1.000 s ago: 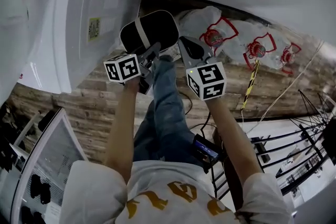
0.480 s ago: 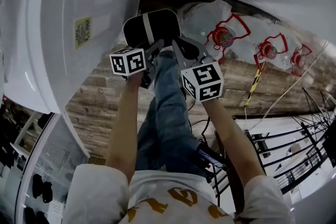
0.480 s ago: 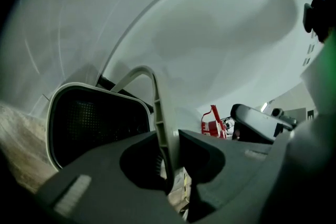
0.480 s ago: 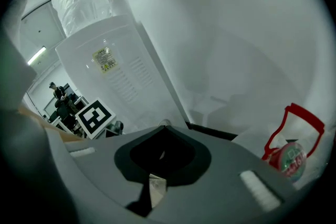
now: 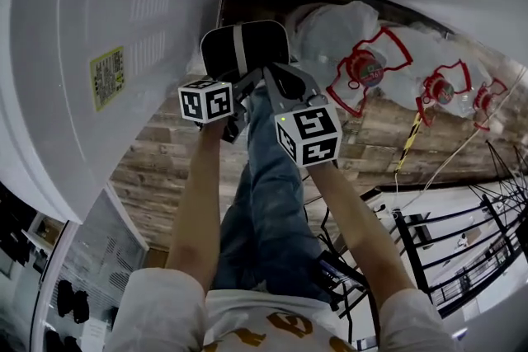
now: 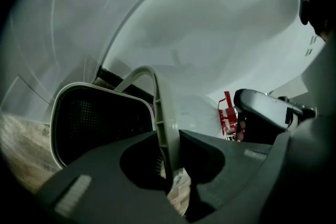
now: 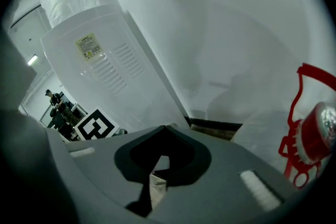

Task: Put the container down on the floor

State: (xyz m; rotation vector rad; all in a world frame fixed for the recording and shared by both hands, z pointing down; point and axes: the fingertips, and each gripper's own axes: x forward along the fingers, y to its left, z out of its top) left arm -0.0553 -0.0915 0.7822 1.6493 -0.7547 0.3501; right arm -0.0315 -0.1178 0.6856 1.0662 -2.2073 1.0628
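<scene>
A black container with a pale grey rim and handle hangs over the wooden floor, close to the wall's foot. My left gripper is shut on the grey handle, which runs up between its jaws; the dark mesh inside of the container lies to its left. My right gripper sits right beside it, jaws closed on a pale strip of the container's handle. In the left gripper view the right gripper shows at the right.
A tall white water dispenser stands at the left. Clear water bottles with red handles lie along the wall at the right. A black wire rack is at the lower right. The person's jeans-clad legs are below the grippers.
The right gripper has drawn slightly left, nearer the left one. Both stay shut on the container, which has hardly moved. The view has swung towards the dispenser.
</scene>
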